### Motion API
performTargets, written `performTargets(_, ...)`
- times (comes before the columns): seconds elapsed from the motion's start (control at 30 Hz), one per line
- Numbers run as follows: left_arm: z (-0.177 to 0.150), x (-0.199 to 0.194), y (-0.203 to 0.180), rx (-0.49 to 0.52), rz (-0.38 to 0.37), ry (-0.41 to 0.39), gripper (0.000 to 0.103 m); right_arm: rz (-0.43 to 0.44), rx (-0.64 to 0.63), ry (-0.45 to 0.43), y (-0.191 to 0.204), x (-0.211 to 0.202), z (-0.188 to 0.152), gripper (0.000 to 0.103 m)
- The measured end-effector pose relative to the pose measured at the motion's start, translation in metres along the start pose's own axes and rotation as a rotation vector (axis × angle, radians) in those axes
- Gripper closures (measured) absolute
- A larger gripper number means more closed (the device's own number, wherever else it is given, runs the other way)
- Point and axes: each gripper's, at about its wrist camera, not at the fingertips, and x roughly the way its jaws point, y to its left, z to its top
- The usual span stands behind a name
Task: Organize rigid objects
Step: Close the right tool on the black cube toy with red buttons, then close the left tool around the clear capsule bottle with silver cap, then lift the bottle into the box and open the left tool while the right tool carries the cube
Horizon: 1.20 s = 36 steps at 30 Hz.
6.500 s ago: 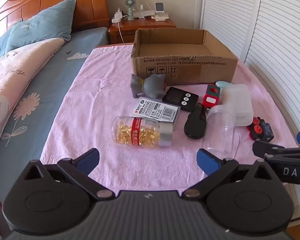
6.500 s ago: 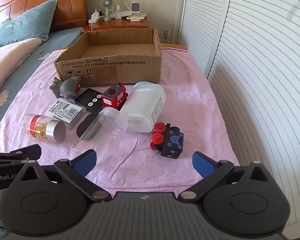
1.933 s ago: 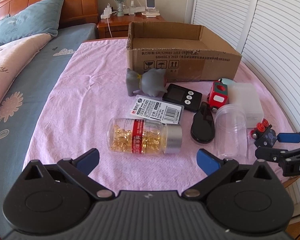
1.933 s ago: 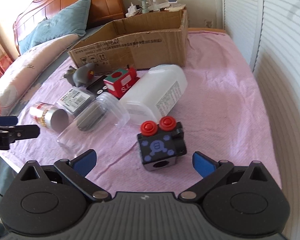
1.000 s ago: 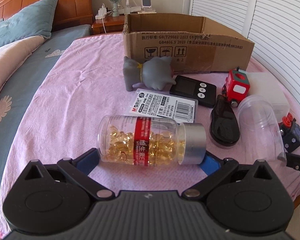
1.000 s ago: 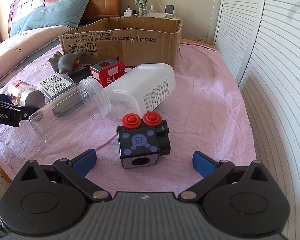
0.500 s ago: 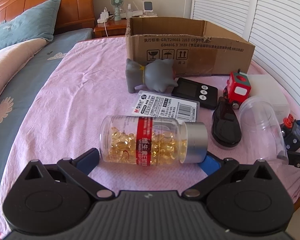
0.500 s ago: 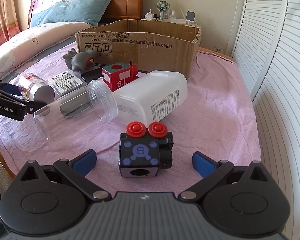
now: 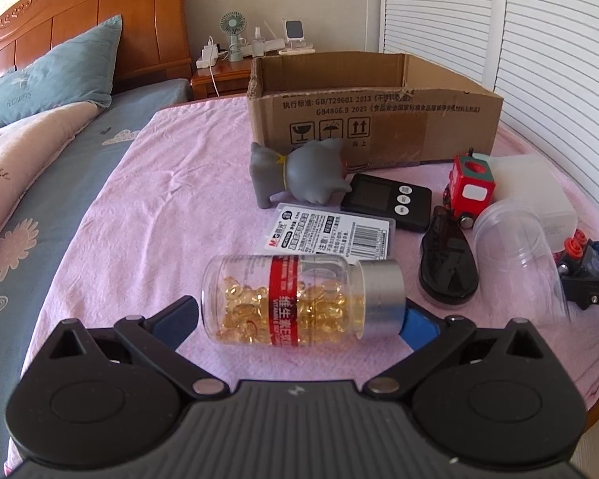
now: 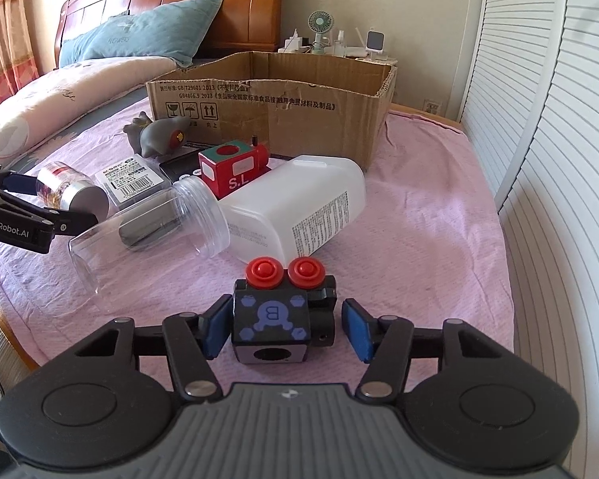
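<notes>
Black plastic, blocky and hard-edged, the toy cube [image 10: 273, 321] sits low in the centre of the right wrist view on the pink cloth [image 10: 419, 239], with two red round buttons on its far top edge, a pale blue printed "B" on top and a round hole in its near face. The right gripper [image 10: 283, 329] points down at it, and its jaws have just been closing around it: the left blue pad looks to be against the cube's side, while a narrow gap shows between the right pad and the small black part on the cube's right, so the pinch is not complete.

The left gripper [image 9: 299, 319] also tilts downward, low in its own view, with its jaws spread wide. A clear pill bottle [image 9: 299, 299] lies on its side between them, full of amber capsules, with a red label band and a silver metal cap; its ends cover both blue pads, so whether they touch it I cannot tell.

Further up the frame lie an empty transparent jar [image 10: 147, 227] on its side, a frosted white container [image 10: 299, 207], a red toy train [image 10: 233, 169], a glossy black oval object [image 9: 449, 263] I cannot identify, a barcode-labelled flat pack [image 9: 333, 235], a black timer [image 9: 387, 199] and a grey rubbery animal figure [image 9: 299, 171]. Behind them stands an open cardboard box [image 9: 371, 119], its inside hidden by its front wall.
</notes>
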Motion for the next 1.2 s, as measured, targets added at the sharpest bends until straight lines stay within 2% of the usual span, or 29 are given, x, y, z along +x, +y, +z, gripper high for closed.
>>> performTargets(0.07, 0.001, -0.002, 0.0, -0.001, -0.003, -0.012, 0.003, 0.003, 0.0, -0.002, 0.001, 0.0, 0.0, 0.045)
performTargets(0.3, 0.004, -0.001, 0.001, -0.008, -0.024, -0.007, 0.01, -0.001, 0.0, -0.004, 0.002, 0.0, 0.0, 0.045)
performTargets(0.53, 0.01, 0.001, 0.004, -0.002, -0.04, 0.029, 0.01, -0.022, -0.001, 0.011, 0.007, -0.004, 0.004, 0.046)
performTargets(0.8, 0.022, -0.001, 0.008, 0.07, -0.114, 0.073, 0.01, -0.038, 0.015, 0.029, 0.004, -0.012, 0.013, 0.046)
performTargets(1.2, 0.05, -0.01, 0.006, 0.179, -0.163, 0.057, 0.01, -0.054, -0.032, 0.028, 0.004, -0.02, 0.039, 0.046)
